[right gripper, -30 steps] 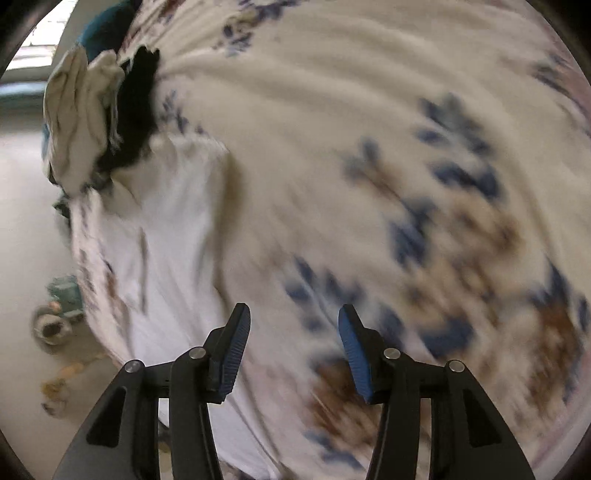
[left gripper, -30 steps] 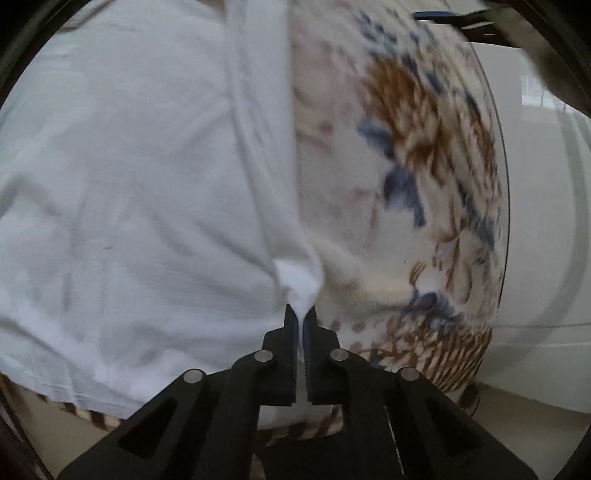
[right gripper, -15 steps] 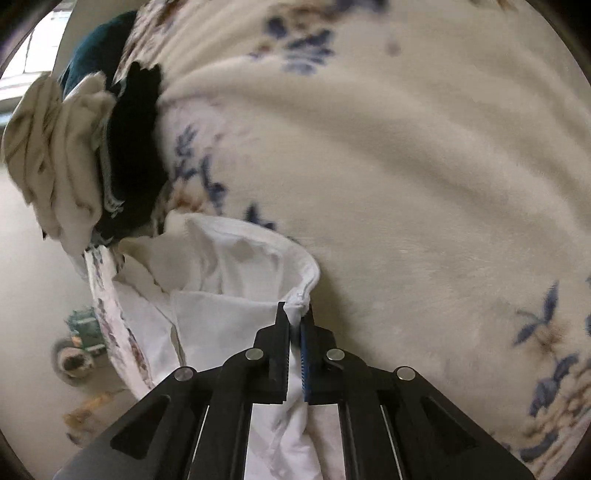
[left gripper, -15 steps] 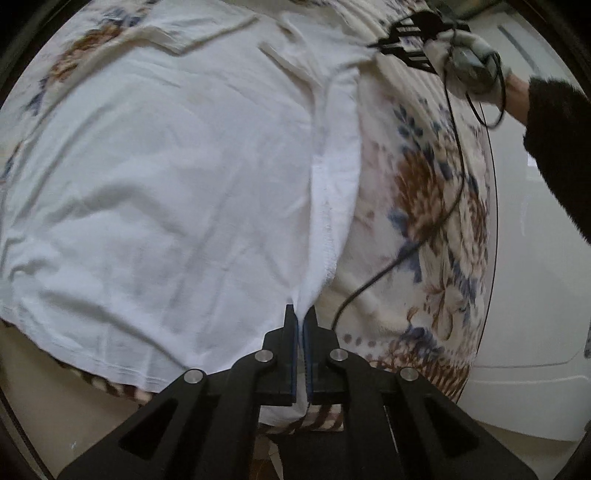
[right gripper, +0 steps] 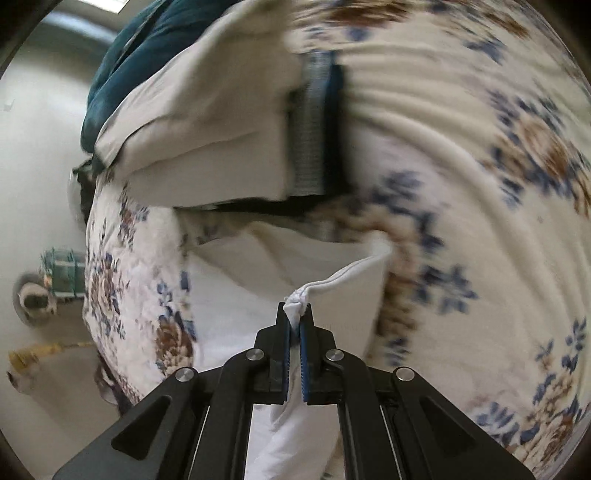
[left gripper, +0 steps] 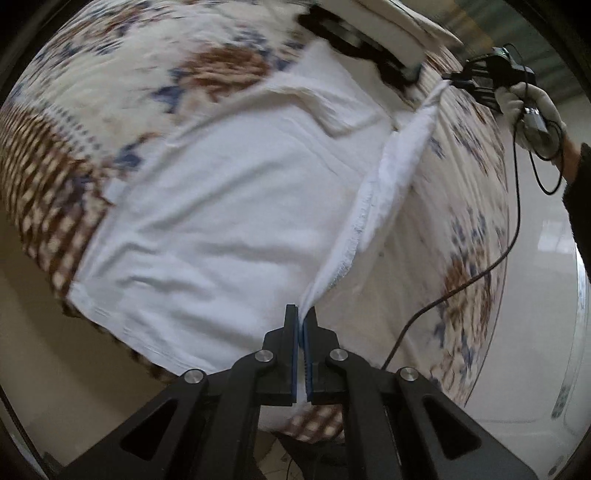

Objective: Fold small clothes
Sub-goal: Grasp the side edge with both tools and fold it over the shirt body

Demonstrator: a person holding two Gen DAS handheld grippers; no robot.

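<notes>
A white T-shirt [left gripper: 229, 206] lies spread on a flowered blanket [left gripper: 207, 62]. My left gripper [left gripper: 303, 314] is shut on the shirt's near right edge and lifts it. The lifted edge runs as a taut strip [left gripper: 391, 173] to my right gripper [left gripper: 456, 75], seen at the far top right in a gloved hand. In the right wrist view my right gripper [right gripper: 294, 312] is shut on a bunched piece of the white T-shirt [right gripper: 236, 291], held above the blanket [right gripper: 461, 155].
A stack of folded clothes [right gripper: 221, 122], cream, grey and dark, with a teal piece [right gripper: 147, 48], lies on the blanket just beyond the shirt; it shows in the left wrist view [left gripper: 384, 33] too. A black cable [left gripper: 480, 273] hangs over the blanket. Small items [right gripper: 48, 280] sit on the floor.
Both grippers have lifted the shirt's right edge and stretched it taut. The right gripper closed on the shirt a second ago and has since moved toward the folded stack.
</notes>
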